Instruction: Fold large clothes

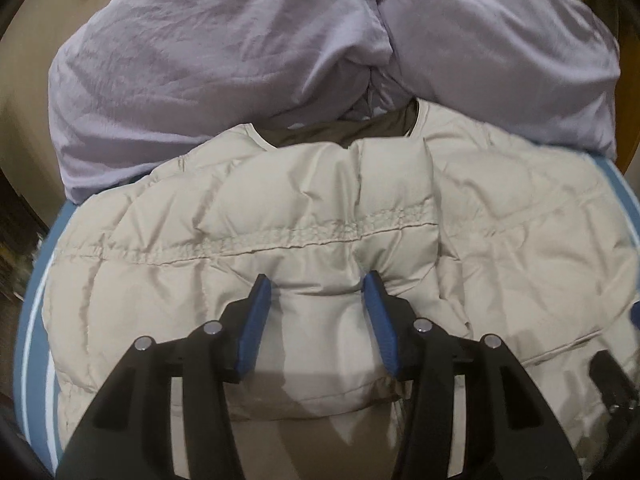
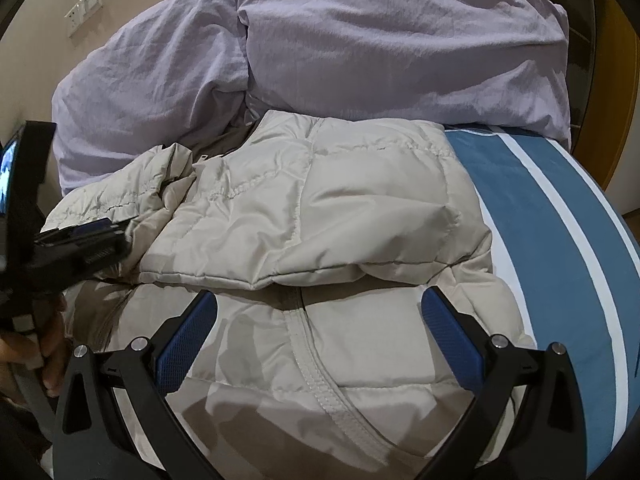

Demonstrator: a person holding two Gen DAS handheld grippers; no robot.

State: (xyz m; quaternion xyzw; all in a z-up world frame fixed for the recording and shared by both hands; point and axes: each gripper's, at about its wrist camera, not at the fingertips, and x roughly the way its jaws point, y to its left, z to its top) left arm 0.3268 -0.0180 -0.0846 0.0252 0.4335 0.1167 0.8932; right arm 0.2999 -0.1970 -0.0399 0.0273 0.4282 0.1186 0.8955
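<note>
A beige puffer jacket [image 1: 320,216] lies on the bed with its collar toward the pillows. My left gripper [image 1: 318,284] is part open, its blue pads either side of a puffed fold of the jacket's folded-in sleeve, not clamped. In the right wrist view the jacket [image 2: 320,200] has a panel folded over its front, with the zipper [image 2: 316,376] showing below. My right gripper [image 2: 320,308] is wide open and empty just above the jacket's lower front. The left gripper [image 2: 86,236] shows at the left of that view, over the jacket's other side.
Two lilac pillows [image 1: 208,64] [image 2: 400,40] lie behind the jacket at the head of the bed. The blue sheet with white stripes [image 2: 560,216] lies bare to the right of the jacket. A beige wall with a socket panel [image 2: 84,10] is at the far left.
</note>
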